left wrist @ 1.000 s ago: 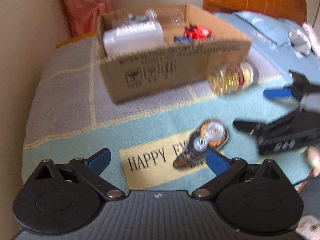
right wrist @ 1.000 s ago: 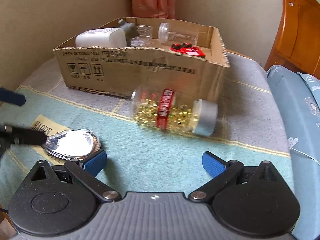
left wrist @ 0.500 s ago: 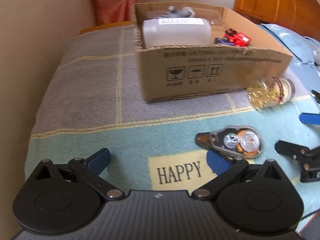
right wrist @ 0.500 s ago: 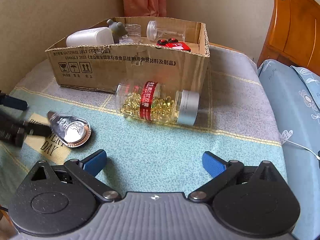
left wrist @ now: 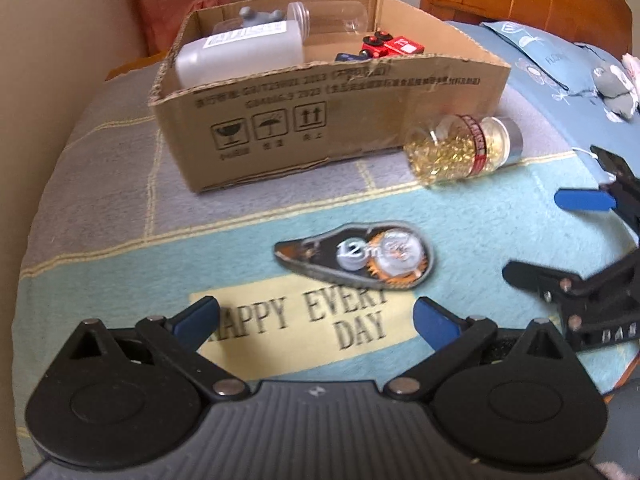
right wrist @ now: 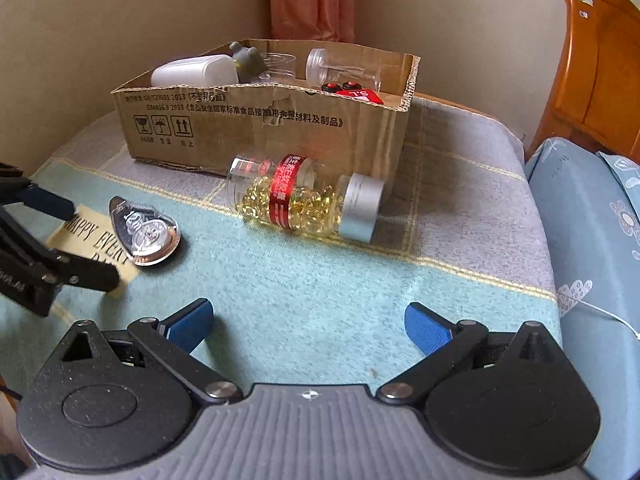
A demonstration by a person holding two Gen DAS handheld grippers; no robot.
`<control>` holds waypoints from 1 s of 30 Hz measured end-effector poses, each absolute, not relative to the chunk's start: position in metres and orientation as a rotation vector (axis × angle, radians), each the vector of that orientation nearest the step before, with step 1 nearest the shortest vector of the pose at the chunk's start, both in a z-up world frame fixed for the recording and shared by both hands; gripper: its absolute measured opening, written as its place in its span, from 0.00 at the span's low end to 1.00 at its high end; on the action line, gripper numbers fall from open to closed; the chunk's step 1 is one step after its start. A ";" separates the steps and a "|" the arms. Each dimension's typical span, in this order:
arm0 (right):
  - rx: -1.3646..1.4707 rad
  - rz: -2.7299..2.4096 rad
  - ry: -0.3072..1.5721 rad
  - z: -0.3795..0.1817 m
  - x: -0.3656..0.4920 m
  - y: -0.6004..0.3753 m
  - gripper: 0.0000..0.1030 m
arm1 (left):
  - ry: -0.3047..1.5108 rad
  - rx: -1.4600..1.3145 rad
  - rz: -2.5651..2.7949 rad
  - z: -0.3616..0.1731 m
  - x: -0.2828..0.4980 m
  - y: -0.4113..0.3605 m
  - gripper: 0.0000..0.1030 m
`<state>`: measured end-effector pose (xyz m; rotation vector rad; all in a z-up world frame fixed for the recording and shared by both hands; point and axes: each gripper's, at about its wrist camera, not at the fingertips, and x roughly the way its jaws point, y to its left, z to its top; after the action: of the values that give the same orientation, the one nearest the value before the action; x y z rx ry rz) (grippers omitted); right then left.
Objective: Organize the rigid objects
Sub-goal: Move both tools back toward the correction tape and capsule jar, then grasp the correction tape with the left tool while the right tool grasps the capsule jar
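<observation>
A clear bottle of yellow capsules (right wrist: 304, 200) with a red band and silver cap lies on its side against the cardboard box (right wrist: 256, 128); it also shows in the left wrist view (left wrist: 464, 148). A correction tape dispenser (left wrist: 356, 254) lies flat on the cloth; it also shows in the right wrist view (right wrist: 146, 234). My left gripper (left wrist: 316, 320) is open and empty, just short of the dispenser. My right gripper (right wrist: 308, 322) is open and empty, well short of the bottle. The box (left wrist: 320, 120) holds a white bottle (left wrist: 240, 54), a clear jar (left wrist: 328, 18) and a red toy car (left wrist: 390, 46).
The cloth reads "HAPPY EVERY DAY" (left wrist: 304, 316). A beige wall runs along the left and back. A blue bed cover (right wrist: 592, 232) and a wooden headboard (right wrist: 600, 64) lie to the right. The right gripper shows at the right edge of the left wrist view (left wrist: 584, 240).
The left gripper has drawn back and swung right, so the dispenser now lies further ahead between its fingers. The right gripper has pulled back a little from the bottle.
</observation>
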<state>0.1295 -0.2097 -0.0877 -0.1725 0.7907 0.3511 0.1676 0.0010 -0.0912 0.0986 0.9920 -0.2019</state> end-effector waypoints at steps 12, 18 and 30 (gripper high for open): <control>-0.174 0.393 0.733 -0.092 0.112 -0.228 1.00 | 0.879 0.089 -0.204 -0.097 0.173 -0.022 1.00; -0.170 0.380 0.745 -0.092 0.117 -0.226 1.00 | 0.857 0.108 -0.254 -0.095 0.171 -0.019 0.92; -0.157 0.339 0.801 -0.088 0.148 -0.203 1.00 | 0.856 0.069 -0.181 -0.094 0.181 0.024 0.88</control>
<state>0.1476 -0.2032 -0.0881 -0.1566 0.8007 0.3388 0.1814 0.0241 -0.0938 0.0690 0.8565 -0.1813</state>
